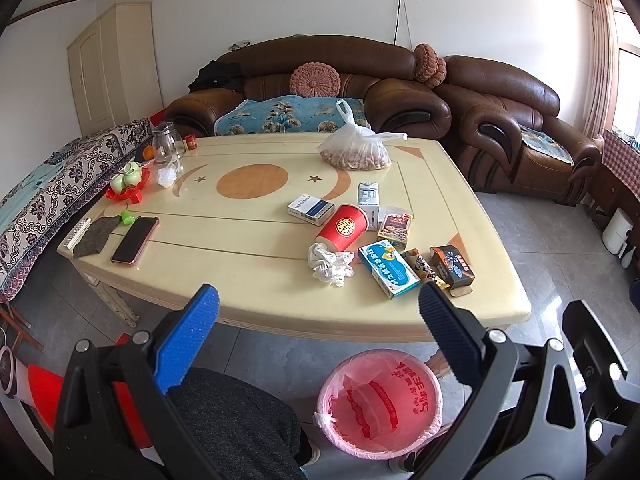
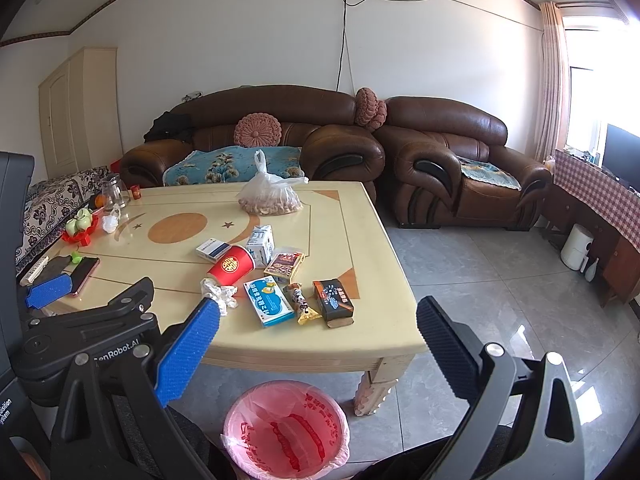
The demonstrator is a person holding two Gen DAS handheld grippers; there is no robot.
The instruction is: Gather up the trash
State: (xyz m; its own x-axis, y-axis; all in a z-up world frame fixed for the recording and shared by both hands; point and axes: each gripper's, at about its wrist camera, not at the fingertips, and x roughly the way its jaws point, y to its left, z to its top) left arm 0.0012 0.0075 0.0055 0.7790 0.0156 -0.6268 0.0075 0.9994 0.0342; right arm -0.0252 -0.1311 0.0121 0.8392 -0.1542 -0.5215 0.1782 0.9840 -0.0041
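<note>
Trash lies on the near right of the cream table (image 1: 240, 248): a tipped red paper cup (image 1: 343, 227) (image 2: 232, 266), a crumpled white tissue (image 1: 330, 264) (image 2: 218, 294), a blue-white box (image 1: 387, 274) (image 2: 269, 300), a snack wrapper (image 1: 420, 266) (image 2: 302, 304), a dark box (image 1: 452, 270) (image 2: 333, 302), a milk carton (image 1: 369, 200) and a white-blue box (image 1: 310, 209). A bin with a pink liner (image 1: 380, 404) (image 2: 286, 430) stands on the floor below the near edge. My left gripper (image 1: 320, 312) and right gripper (image 2: 318, 326) are open, empty, held short of the table.
A bag of nuts (image 1: 356, 150) sits at the table's far side. A phone (image 1: 135, 239), a grey cloth (image 1: 96, 234), a red tray with green cups (image 1: 128, 184) and a glass jug (image 1: 165, 146) are on the left. Brown sofas (image 1: 320, 80) stand behind.
</note>
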